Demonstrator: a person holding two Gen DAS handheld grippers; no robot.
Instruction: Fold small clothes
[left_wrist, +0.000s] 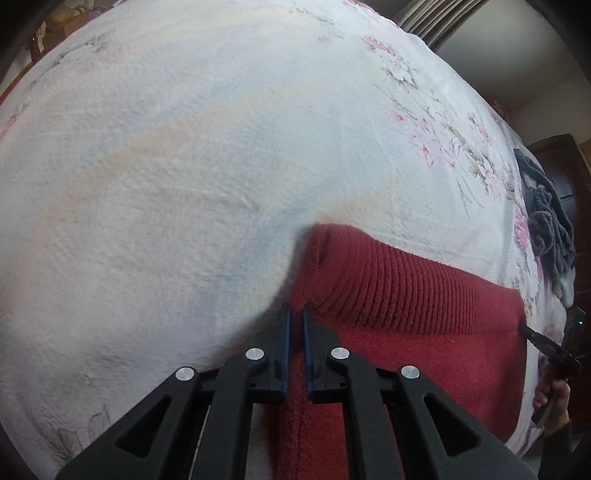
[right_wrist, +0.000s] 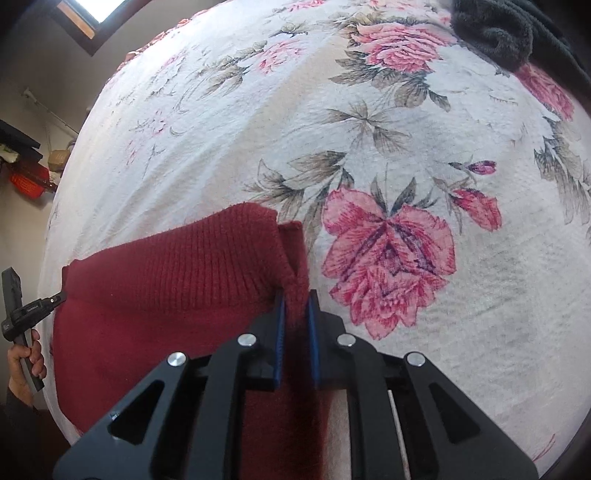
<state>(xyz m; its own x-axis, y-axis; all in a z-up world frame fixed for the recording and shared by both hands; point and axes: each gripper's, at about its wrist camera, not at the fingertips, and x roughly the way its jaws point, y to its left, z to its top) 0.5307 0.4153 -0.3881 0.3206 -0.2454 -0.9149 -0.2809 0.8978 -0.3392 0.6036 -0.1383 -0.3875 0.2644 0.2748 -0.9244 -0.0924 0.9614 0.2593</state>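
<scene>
- Right now I hold a red knitted garment (left_wrist: 406, 295) across the near edge of a bed with a floral sheet (right_wrist: 369, 129)
- Left tongs (left_wrist: 296, 314) are clenched on the garment's left corner, beside its ribbed band
- Right tongs (right_wrist: 295, 299) are clenched on the opposite corner, cloth bunched between the blue pads
- Its long axis runs side to side between both tongs, each equally near its own end
- I judge the fold goes forward, away from me, both corners moving together
- A dark grey garment (left_wrist: 550, 221) lies well apart at the far right
</scene>
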